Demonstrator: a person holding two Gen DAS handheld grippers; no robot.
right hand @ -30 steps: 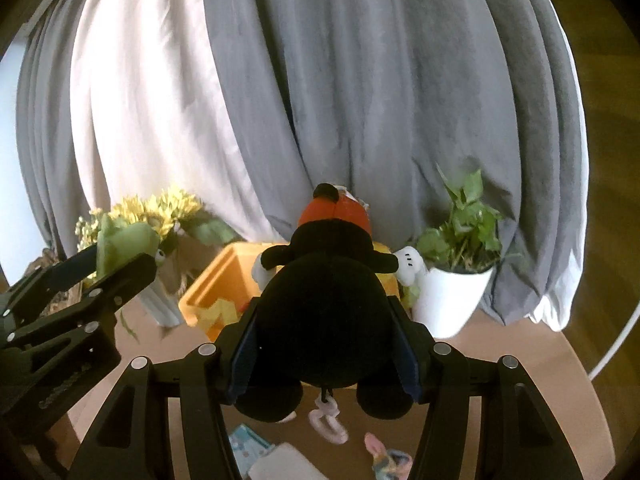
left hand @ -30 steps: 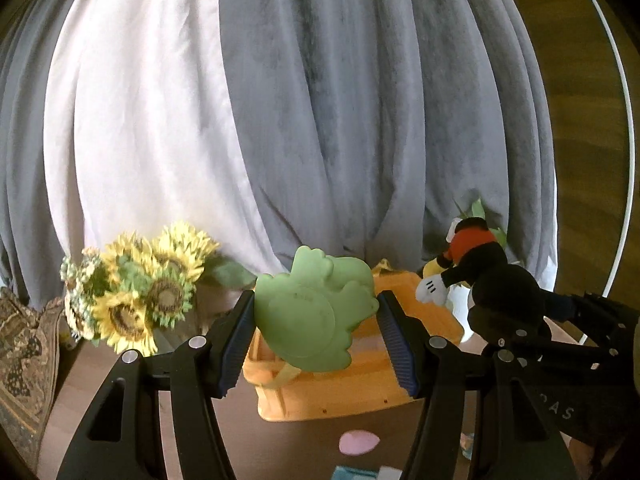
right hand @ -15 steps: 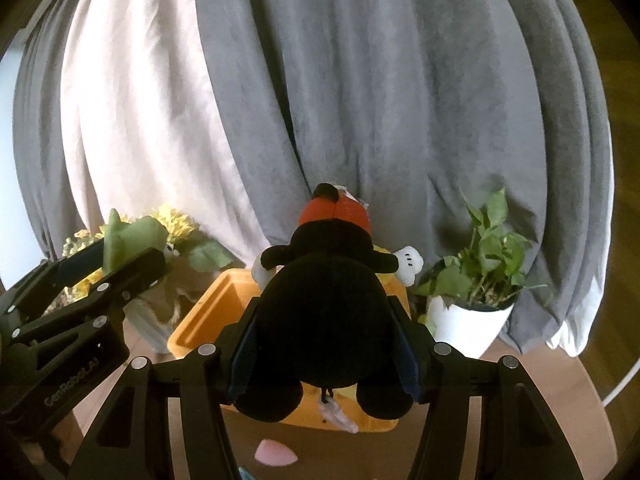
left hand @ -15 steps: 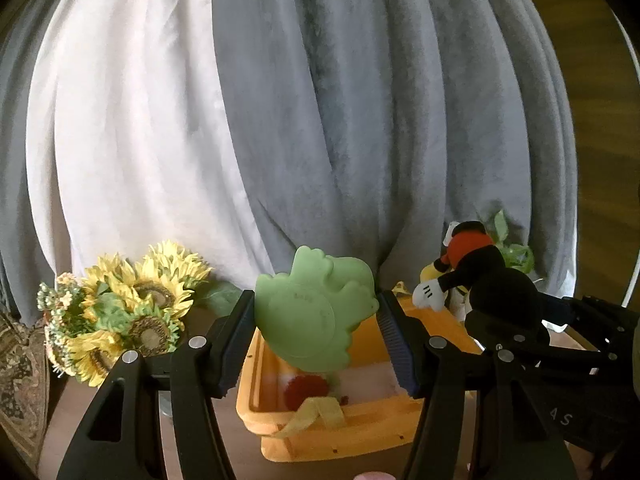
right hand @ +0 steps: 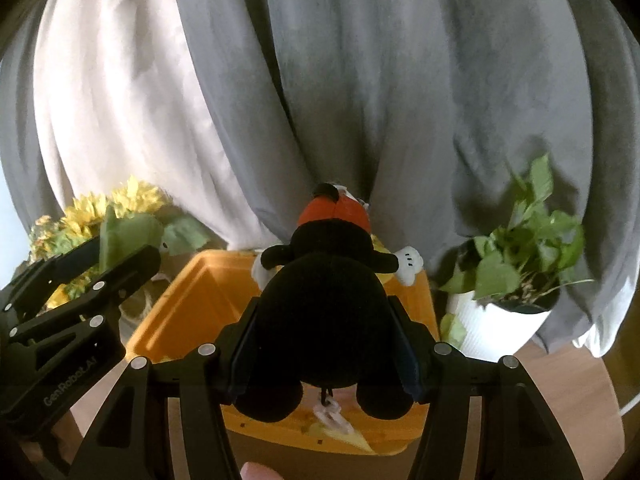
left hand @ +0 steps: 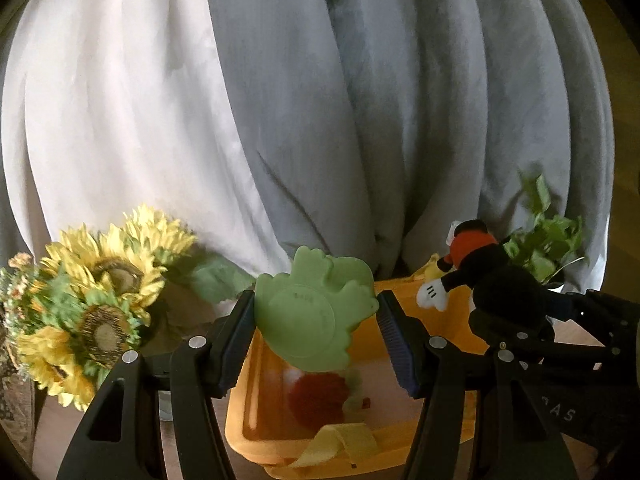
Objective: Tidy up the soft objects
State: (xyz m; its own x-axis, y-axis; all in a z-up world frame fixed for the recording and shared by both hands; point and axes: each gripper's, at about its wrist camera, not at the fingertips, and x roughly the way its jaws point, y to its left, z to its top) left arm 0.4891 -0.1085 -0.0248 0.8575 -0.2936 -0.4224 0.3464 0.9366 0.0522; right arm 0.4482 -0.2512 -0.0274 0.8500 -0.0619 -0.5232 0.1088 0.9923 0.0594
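My left gripper (left hand: 316,328) is shut on a flat green soft toy (left hand: 312,320) and holds it above the near left part of an orange bin (left hand: 256,424). A red soft item (left hand: 318,400) and a yellow strap (left hand: 340,442) lie in the bin. My right gripper (right hand: 324,344) is shut on a black mouse plush with red shorts (right hand: 324,304) and holds it over the orange bin (right hand: 192,292). In the left wrist view the mouse plush (left hand: 492,276) hangs at the bin's right side. In the right wrist view the green toy (right hand: 128,236) shows at the left.
A sunflower bunch (left hand: 100,304) stands left of the bin. A green potted plant in a white pot (right hand: 508,280) stands to its right. Grey and white curtains (left hand: 320,100) hang close behind. The bin sits on a wooden table (right hand: 568,392).
Both grippers have moved forward toward the bin with their toys. The bin now looks larger and lies under both toys, and its inside shows.
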